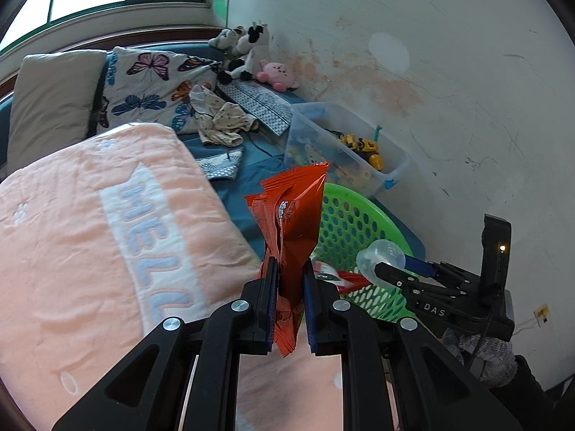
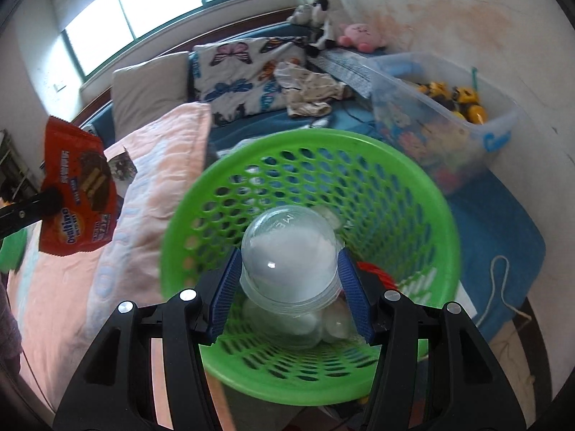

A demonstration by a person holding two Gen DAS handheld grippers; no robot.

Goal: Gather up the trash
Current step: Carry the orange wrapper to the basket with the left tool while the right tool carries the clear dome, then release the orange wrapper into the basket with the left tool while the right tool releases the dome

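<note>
Right wrist: right gripper (image 2: 289,283) clamps clear domed lid (image 2: 289,262); left gripper (image 1: 290,298) pinches crinkly (foil) wrapper (image 1: 293,212).

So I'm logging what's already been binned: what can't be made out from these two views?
- Green basket contents, right wrist view: the clear domed cup in the right gripper hides most of them.
- Same basket, left wrist view: the orange wrapper in the left gripper covers its near side.
- Wrapper's small print: too small.

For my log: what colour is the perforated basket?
Bright green basket, best seen in the right wrist view.
</note>
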